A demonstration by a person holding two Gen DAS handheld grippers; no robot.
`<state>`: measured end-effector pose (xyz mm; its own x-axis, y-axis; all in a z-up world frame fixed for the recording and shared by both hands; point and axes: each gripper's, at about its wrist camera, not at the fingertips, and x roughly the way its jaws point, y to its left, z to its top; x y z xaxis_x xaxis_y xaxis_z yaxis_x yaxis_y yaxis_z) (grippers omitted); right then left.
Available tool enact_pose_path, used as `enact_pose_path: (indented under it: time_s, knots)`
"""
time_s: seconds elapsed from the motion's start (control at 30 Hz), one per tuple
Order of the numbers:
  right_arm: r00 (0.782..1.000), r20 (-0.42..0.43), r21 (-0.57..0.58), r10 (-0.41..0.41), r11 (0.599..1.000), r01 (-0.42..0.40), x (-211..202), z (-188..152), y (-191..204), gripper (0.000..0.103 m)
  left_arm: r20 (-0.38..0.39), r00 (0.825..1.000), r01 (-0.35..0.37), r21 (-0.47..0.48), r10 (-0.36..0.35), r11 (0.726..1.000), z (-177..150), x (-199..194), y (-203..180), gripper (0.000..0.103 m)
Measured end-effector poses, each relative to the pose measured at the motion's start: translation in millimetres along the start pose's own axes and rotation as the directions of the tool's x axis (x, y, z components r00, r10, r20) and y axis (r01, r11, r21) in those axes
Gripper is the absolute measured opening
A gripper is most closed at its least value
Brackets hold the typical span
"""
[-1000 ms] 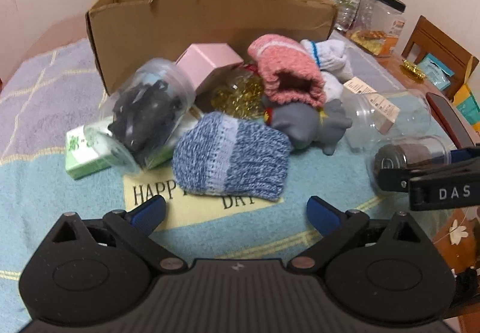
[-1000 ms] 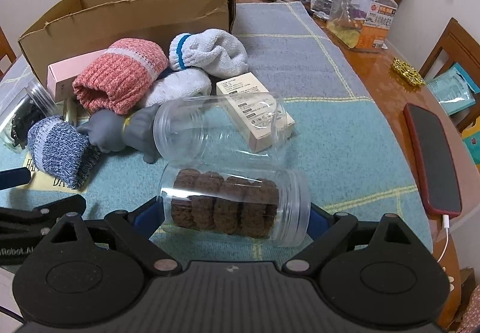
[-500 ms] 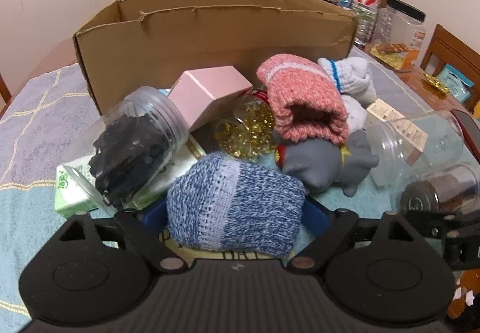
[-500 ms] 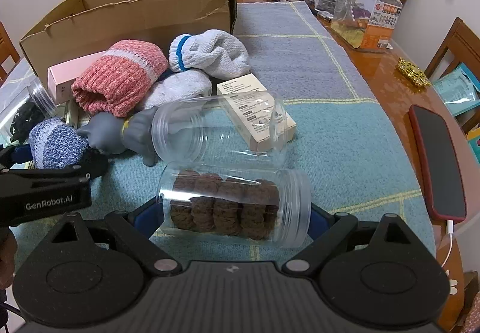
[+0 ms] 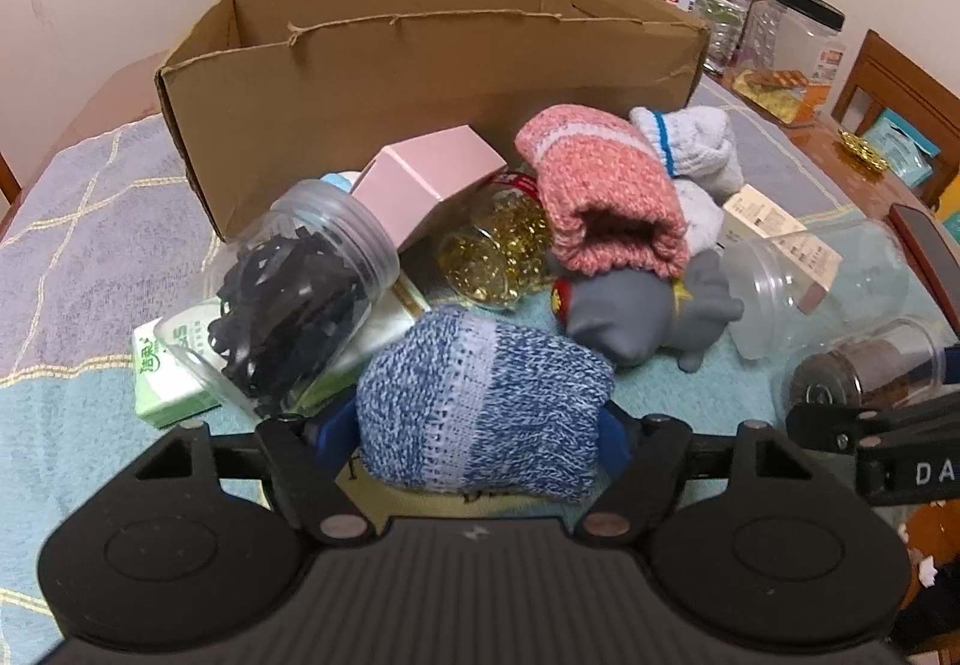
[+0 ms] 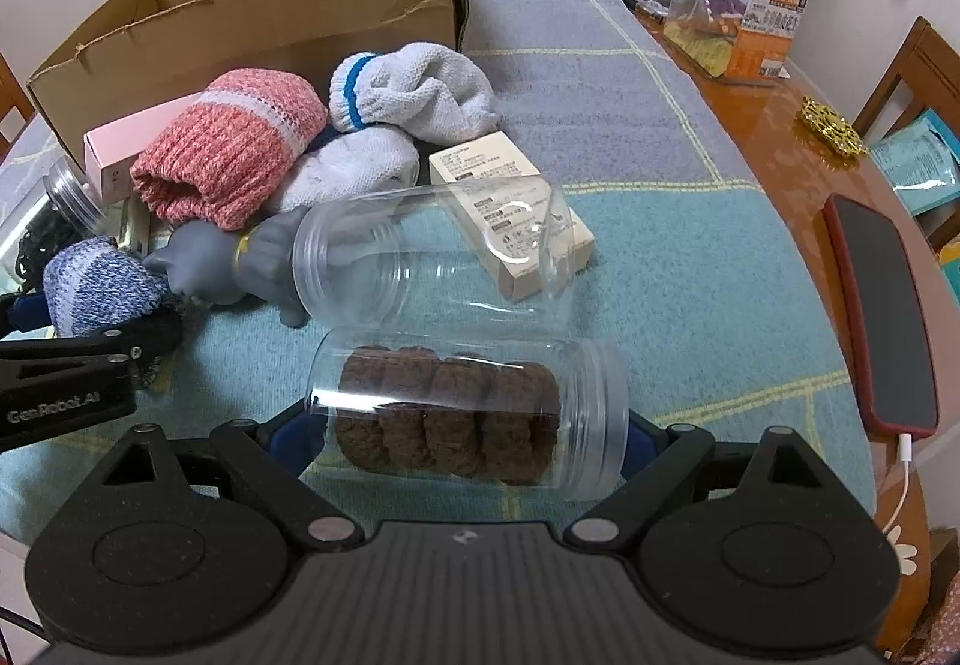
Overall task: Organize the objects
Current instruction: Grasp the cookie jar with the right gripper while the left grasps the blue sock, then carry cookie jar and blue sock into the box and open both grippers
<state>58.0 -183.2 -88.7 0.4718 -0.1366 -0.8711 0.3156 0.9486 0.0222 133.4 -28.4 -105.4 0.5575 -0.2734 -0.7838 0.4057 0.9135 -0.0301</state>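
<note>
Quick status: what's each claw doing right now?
Left claw: closed on the blue knit sock.
Right claw: straddling the cookie jar lying on its side; grip cannot be told.

Both wrist views look low and close across the table toward the cardboard box point(image 5: 432, 83), sharing the clutter.

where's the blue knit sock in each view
Left wrist: blue knit sock sits low at center, between the left gripper fingers, with the grey toy behind it to the right.
Right wrist: blue knit sock is at the far left edge, mid-height, left of the grey toy.
Shared landmark: the cardboard box behind the pile.
</note>
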Motion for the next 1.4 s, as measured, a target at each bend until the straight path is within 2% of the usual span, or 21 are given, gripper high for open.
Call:
enact_pose_path:
  time_s: [0.27, 0.67, 0.87, 1.07, 1.27, 1.4]
  knots:
    - [0.999, -0.025, 0.006, 0.023, 1.0, -0.023, -11, -7, -5, 0.096, -0.047, 0.998, 0.041, 0.034, -0.039, 0.999, -3, -13, 2, 0.076]
    - [0.999, -0.01, -0.01, 0.048, 0.999, -0.048, -33, -14, -8, 0.096, -0.042, 0.997, 0.069, 0.061, -0.066, 0.996, -5, -42, -4, 0.076]
    - [0.996, 0.004, -0.033, 0.086, 0.996, -0.086, -50, -4, -5, 0.096, -0.043, 0.995, 0.094, 0.065, -0.091, 0.993, 8, -55, -3, 0.076]
    - [0.99, 0.052, -0.089, 0.129, 0.988, -0.124, -65, 32, 9, 0.096, 0.004, 0.993, 0.118, 0.074, -0.119, 0.99, 49, -69, 16, 0.076]
    - [0.973, 0.137, -0.134, 0.186, 0.977, -0.168, -73, 98, 30, 0.096, 0.107, 0.99, 0.076, 0.095, -0.086, 0.993, 117, -71, 46, 0.076]
    - [0.964, 0.19, -0.152, 0.185, 0.976, -0.157, -67, 143, 44, 0.096, 0.147, 0.988, 0.033, 0.111, -0.049, 0.993, 160, -57, 64, 0.076]
